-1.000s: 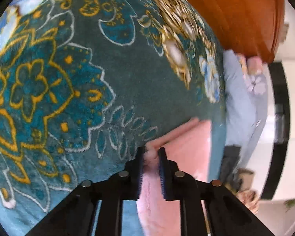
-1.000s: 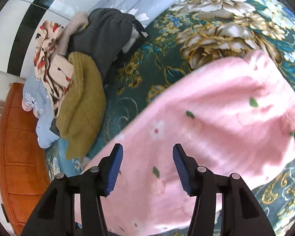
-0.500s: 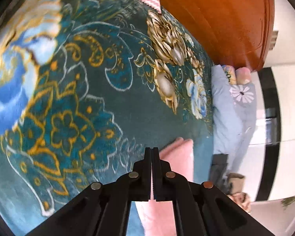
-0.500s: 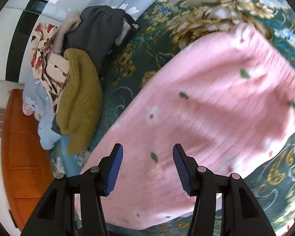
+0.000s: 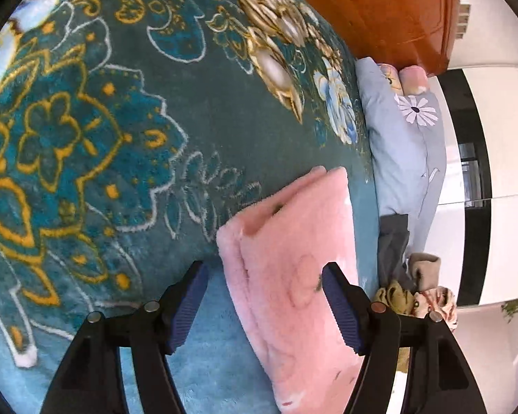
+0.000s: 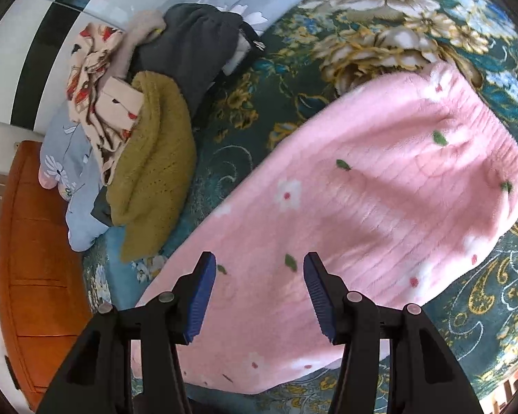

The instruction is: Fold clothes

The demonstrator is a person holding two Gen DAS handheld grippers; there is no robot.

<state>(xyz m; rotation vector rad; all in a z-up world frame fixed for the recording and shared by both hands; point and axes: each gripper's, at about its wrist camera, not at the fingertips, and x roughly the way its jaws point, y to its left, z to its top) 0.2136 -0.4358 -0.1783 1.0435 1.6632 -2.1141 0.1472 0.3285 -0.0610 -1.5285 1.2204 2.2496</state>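
A pink fleece garment (image 6: 380,200) with small flowers and green leaves lies folded on the teal patterned bed blanket (image 6: 362,34). In the left wrist view its folded end (image 5: 293,248) shows stacked layers. My left gripper (image 5: 264,283) is open and empty, its jaws straddling that end just above it. My right gripper (image 6: 259,276) is open and empty, hovering over the near part of the garment.
A pile of clothes sits at the far side: a mustard knit (image 6: 155,158), a dark grey garment (image 6: 197,51) and a floral cloth (image 6: 93,79). A pale blue floral pillow (image 5: 407,145) lies by the orange wooden headboard (image 5: 380,7). White wall panels stand behind.
My left gripper was shut on the pink garment's edge and has opened, letting it go; the folded end now lies flat. My right gripper stayed open over the garment.
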